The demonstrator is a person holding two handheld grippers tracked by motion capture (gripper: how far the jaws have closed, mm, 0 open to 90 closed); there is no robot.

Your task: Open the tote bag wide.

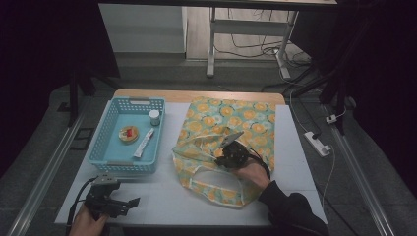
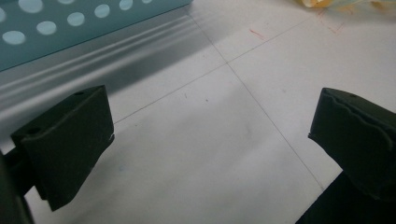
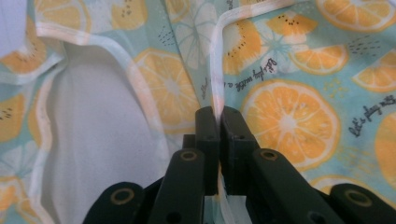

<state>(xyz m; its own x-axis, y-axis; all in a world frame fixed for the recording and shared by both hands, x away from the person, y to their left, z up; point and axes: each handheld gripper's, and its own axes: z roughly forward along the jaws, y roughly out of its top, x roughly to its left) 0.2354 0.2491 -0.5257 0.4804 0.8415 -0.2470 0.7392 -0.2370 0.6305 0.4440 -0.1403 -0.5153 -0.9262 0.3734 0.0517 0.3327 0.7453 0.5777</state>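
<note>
- Right gripper view: the right gripper pinches the white-piped rim of the citrus-print tote bag; opening it looks barely begun.
- Bag lies flat, crumpled, mid-table, beside the blue basket.
- Tube, jar and round tin remain in the basket.
- Left gripper rests spread, holding nothing.

You have a blue basket on the table's left part. Inside the basket, a small white-capped jar stands at the far right corner, a round tin with a red top lies near the middle, and a white tube lies along the right wall.
</note>
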